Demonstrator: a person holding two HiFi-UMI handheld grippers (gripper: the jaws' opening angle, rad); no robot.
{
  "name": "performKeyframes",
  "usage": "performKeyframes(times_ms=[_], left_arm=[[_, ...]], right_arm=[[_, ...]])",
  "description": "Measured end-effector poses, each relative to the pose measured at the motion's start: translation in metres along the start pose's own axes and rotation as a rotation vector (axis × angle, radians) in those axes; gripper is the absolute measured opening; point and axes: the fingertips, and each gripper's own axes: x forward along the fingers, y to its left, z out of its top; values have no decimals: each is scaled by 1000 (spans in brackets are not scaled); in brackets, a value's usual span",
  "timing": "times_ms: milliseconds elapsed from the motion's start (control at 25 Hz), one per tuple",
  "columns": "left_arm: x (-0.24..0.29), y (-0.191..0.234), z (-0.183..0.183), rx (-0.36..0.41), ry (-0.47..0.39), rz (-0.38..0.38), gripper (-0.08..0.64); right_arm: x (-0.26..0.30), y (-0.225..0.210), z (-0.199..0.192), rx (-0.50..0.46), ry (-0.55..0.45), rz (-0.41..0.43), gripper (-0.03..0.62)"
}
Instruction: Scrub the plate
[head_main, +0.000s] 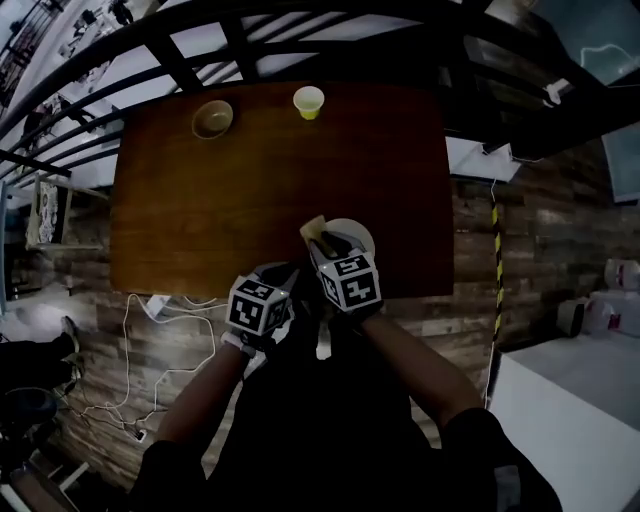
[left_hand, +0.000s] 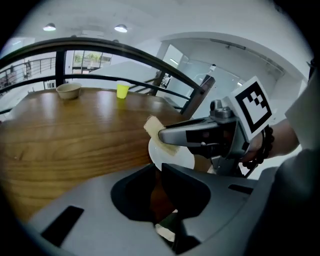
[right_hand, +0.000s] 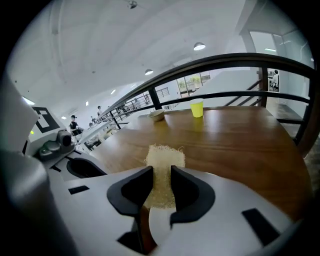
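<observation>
A small white plate (head_main: 352, 233) is held over the near edge of the brown table (head_main: 200, 220). My left gripper (head_main: 297, 274) is shut on the plate's near rim; in the left gripper view the plate (left_hand: 172, 156) runs down into the narrow gap between the jaws of the left gripper (left_hand: 159, 169). My right gripper (head_main: 326, 243) is shut on a beige fibrous sponge (head_main: 312, 228) and presses it on the plate's face. The right gripper view shows the sponge (right_hand: 164, 162) pinched in the right gripper (right_hand: 161, 174), sticking out past the jaws.
At the table's far side stand a tan bowl (head_main: 212, 119) and a yellow cup (head_main: 308, 102). A black railing (head_main: 300, 40) runs behind the table. White cables and a power strip (head_main: 155, 306) lie on the plank floor to the left.
</observation>
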Motion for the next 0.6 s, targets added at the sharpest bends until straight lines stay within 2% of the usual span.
performKeyframes(times_ms=[120,320,600], left_arm=[[21,11,-11,-70,36,11,34],[39,14,-15,-180,41,-12,34],[54,7,-11,-213,55,-46,34]], right_arm=[[15,-2,-3,-37,20,-12,120],[29,-2,-10,-81,63,-15,120],[34,-11,-10,-52,70,-16,120]])
